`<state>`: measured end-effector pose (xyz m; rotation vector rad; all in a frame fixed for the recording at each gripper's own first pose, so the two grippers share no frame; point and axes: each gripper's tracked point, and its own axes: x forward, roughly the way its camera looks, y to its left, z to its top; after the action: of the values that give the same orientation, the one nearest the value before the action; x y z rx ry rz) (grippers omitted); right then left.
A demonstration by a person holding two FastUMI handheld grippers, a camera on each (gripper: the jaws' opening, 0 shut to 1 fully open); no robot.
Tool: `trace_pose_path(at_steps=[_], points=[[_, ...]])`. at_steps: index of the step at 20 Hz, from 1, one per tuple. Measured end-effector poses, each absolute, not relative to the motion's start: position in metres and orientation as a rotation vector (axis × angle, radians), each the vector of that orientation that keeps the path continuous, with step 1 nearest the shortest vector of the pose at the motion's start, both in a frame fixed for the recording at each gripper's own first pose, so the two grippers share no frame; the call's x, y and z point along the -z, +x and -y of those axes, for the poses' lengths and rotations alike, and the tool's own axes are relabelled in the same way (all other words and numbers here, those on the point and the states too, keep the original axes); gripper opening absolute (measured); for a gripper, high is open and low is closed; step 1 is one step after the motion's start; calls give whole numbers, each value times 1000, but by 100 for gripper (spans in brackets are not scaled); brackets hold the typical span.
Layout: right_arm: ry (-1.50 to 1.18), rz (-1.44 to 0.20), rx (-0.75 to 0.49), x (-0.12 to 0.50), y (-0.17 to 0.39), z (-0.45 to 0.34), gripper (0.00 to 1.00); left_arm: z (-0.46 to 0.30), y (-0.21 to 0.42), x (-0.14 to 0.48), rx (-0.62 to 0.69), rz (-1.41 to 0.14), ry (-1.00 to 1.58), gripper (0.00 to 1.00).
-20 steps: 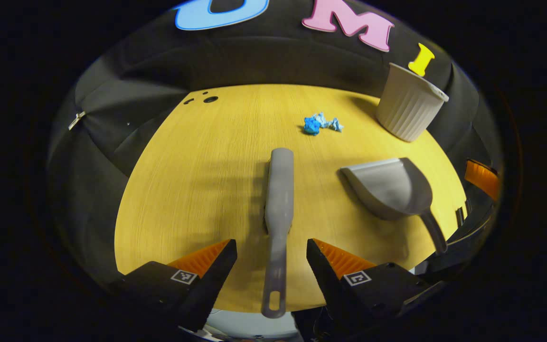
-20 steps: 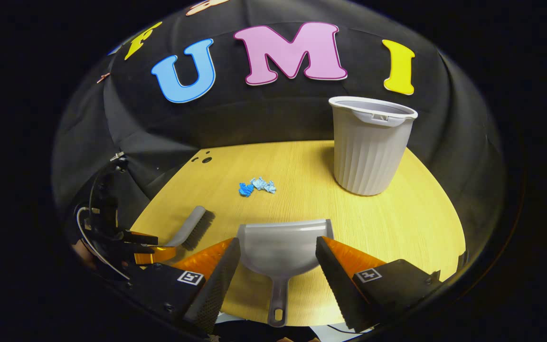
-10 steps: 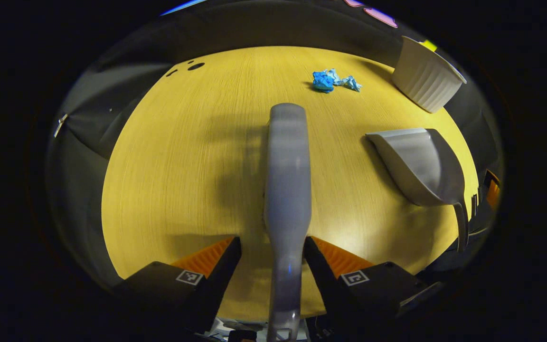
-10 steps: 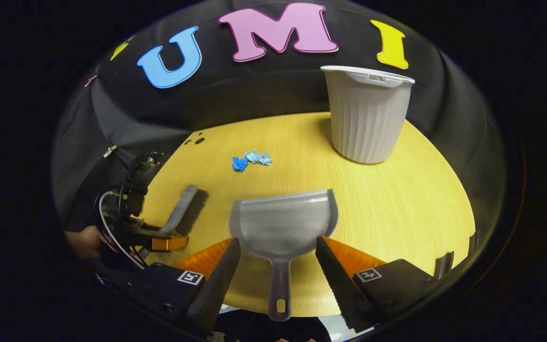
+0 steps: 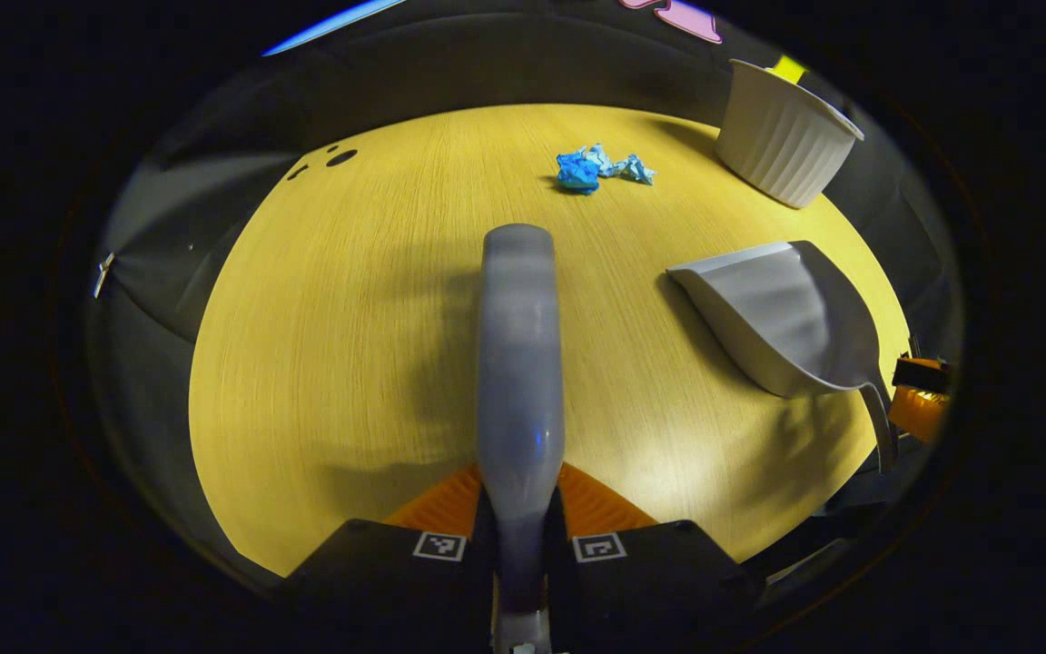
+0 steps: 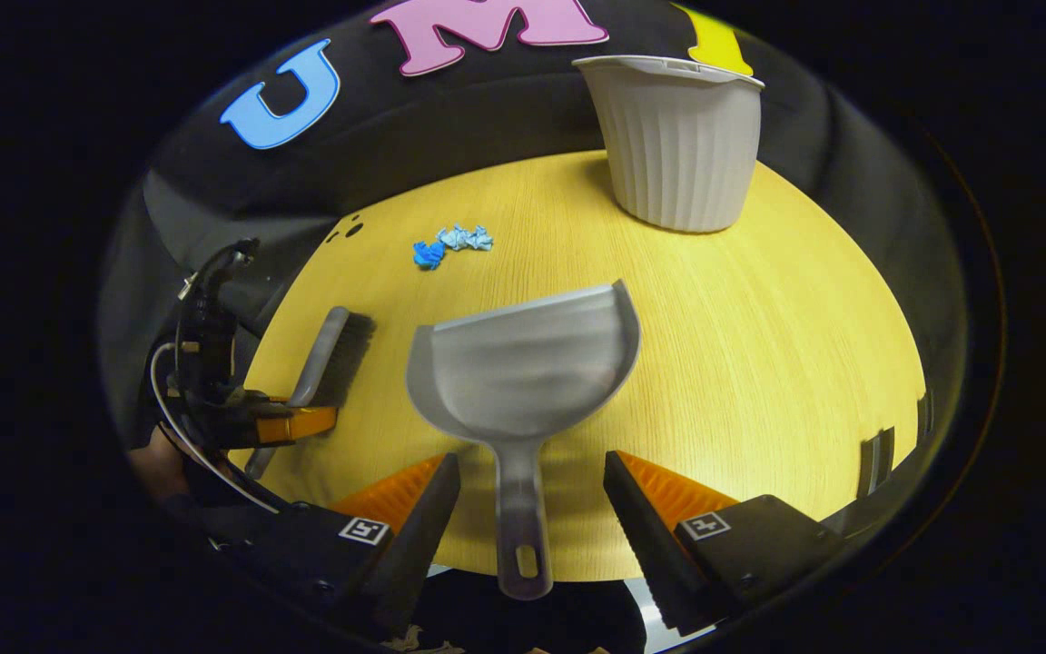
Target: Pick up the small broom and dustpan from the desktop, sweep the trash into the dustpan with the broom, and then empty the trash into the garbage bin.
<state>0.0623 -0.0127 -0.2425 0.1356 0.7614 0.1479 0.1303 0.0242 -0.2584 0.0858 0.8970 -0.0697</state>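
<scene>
Two light, stiff plastic tools: left gripper (image 5: 519, 509) pinching broom (image 5: 518, 363) handle mid-frame, right gripper (image 6: 530, 495) spread astride dustpan (image 6: 523, 368) handle, likely best hold.

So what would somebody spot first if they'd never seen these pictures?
Probably the gray broom, running straight up the middle of the left gripper view with the left gripper shut on its handle. Next, the gray dustpan lying on the yellow table, its handle between the open jaws of the right gripper. Farther back lie blue paper scraps, with a white ribbed bin to their right.
</scene>
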Motion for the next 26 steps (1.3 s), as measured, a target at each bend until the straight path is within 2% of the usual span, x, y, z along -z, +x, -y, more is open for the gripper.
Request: trace_pose_path(at_steps=[1,5,6,8,10,11,16,19,20,21,22,23,24,26], points=[[130,-780,-151,248,61,12,99,-24,129,259,65,-886,74,28],[115,-862,-151,266,57,10,99,-23,117,248,66,-839,17,28],[113,-870,-150,268,59,9,100,-25,114,242,63,-827,21,31],[93,-880,-143,273,63,9,99,-26,110,232,59,-805,0,27],[64,-884,-125,280,73,12,99,-26,105,221,52,-790,-45,31],[54,-894,-115,286,77,13,99,-26,101,216,46,-785,-63,27],[37,-945,-107,305,88,9,100,-31,95,200,15,-756,-76,27],[-1,-939,-90,304,98,9,89,-35,94,200,3,-755,-68,27],[-8,-942,-80,304,98,10,77,-35,93,201,-2,-760,-71,27],[-20,-948,-72,305,98,12,74,-37,92,201,-10,-762,-76,27],[-32,-948,-65,305,97,14,64,-38,92,201,-16,-764,-84,27],[-31,-950,-81,300,97,13,59,-38,93,203,-22,-766,-92,27],[-28,-955,-103,304,99,11,40,-38,95,204,-27,-770,-100,27],[-16,-964,-160,302,100,8,39,-39,99,205,-35,-775,-97,31]])
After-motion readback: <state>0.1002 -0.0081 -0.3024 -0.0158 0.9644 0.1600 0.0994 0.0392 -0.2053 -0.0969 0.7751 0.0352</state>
